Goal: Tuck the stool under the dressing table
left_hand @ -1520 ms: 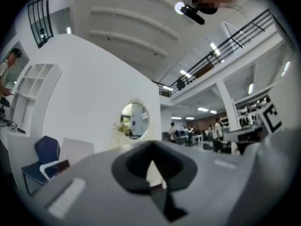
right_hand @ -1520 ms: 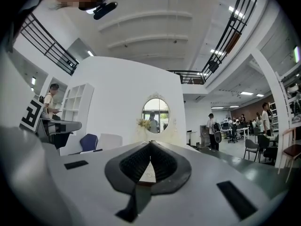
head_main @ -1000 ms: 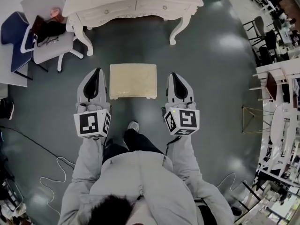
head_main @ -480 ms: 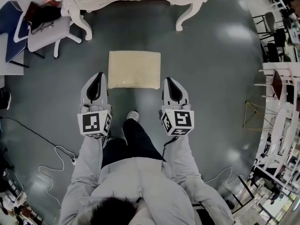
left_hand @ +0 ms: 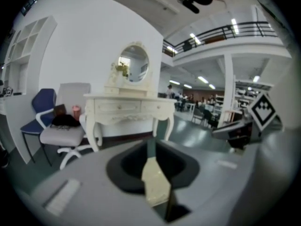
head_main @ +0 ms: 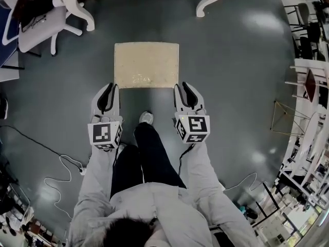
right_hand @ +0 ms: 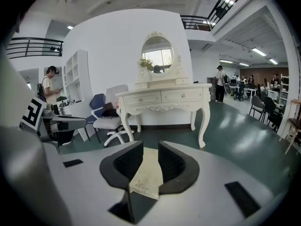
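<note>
Cream rectangular padded stool [head_main: 146, 65] sits mid-frame, short of the white carved desk [head_main: 208, 1] at top — left tool [head_main: 109, 86] and right tool [head_main: 182, 85], jaws opening on nothing, should clamp its near corners evenly.

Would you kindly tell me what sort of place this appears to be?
Probably a large open-plan office or lab hall, not a bedroom: the dressing table stands beside office chairs, with a railed balcony overhead.
</note>
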